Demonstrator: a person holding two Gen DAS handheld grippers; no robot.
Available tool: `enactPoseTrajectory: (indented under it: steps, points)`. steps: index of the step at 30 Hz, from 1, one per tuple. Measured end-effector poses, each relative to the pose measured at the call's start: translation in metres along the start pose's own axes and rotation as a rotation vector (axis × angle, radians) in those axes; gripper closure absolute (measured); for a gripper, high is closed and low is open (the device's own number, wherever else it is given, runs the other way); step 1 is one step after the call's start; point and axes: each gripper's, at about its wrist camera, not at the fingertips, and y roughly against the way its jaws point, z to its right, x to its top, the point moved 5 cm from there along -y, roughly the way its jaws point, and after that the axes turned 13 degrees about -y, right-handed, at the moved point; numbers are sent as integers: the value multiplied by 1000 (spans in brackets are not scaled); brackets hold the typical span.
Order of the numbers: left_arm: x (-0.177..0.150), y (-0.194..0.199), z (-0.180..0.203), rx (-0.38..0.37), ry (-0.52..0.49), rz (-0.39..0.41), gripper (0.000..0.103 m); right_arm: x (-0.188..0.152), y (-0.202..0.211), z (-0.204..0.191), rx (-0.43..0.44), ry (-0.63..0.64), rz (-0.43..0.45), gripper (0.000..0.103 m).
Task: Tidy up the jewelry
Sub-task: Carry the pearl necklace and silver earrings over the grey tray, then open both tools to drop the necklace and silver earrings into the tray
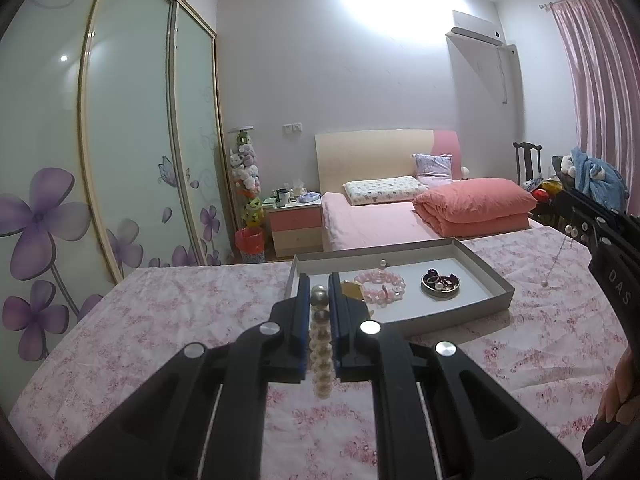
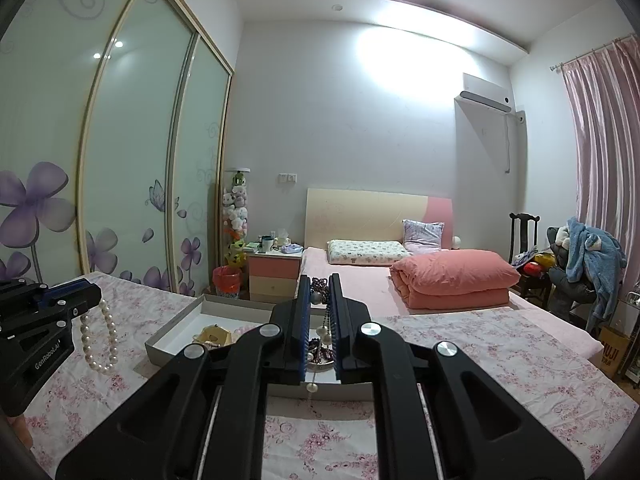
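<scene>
Two black tools, left (image 1: pixel 319 300) pinching one white pearl bracelet (image 1: pixel 320 354), right (image 2: pixel 320 300) one dark beaded necklace (image 2: pixel 320 322), flank one grey cardboard tray (image 1: pixel 486 270).

Tray (image 1: pixel 472 304) on floral cloth (image 1: pixel 180 320), bead bracelet (image 1: pixel 380 286) left of small dish (image 1: pixel 440 286) inside it

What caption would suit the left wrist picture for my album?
Left hand-held gripper lifts a pearl bracelet above the floral bedspread, near a grey tray of jewelry.
</scene>
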Motion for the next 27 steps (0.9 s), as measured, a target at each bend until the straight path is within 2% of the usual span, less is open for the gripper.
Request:
enactPoseTrajectory:
  steps: [10,21,27]
  points:
    - [14,-16,-8,-37,25,12,93,1,-11,-2,25,-22,5,93]
    - [43,-86,-5,-108,71,8,93,-12,-92,1,67,-93,-87,93]
    - [48,-138,8,-144,79,-34,93,-23,-135,3,76,-117,-140,93]
